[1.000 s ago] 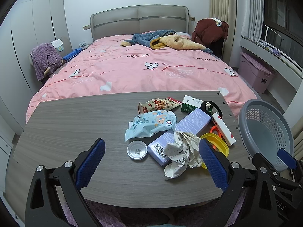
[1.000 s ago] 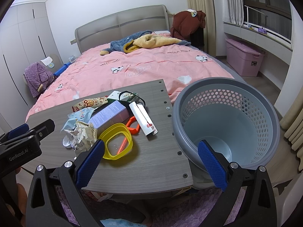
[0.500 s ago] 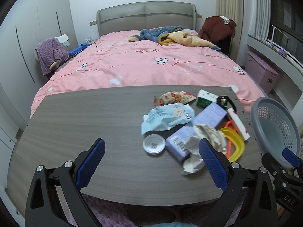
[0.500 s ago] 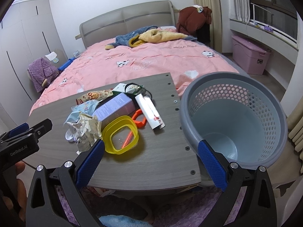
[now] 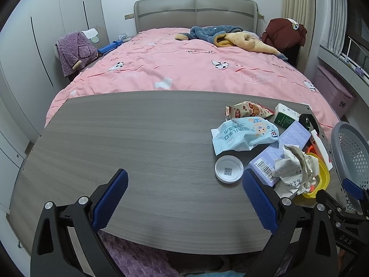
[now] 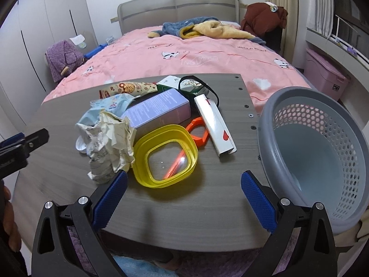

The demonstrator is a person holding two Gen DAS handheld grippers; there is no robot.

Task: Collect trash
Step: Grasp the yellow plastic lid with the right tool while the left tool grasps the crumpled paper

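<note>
left wrist – left gripper (image 5: 184, 198) hanging wide and empty over bare table (image 5: 138, 138), trash now sitting farther right in frame than before | right wrist – right gripper (image 6: 183, 198) gaping wide, empty, nearing crumpled paper (image 6: 108, 143) at centre-left; basket (image 6: 322, 152) waiting lower right – next: closing on paper.

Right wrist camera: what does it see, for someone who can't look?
Open blue tongs hover over a grey table holding crumpled paper, a yellow ring, boxes and wrappers. An empty grey basket sits at the right, a pink bed behind.
</note>
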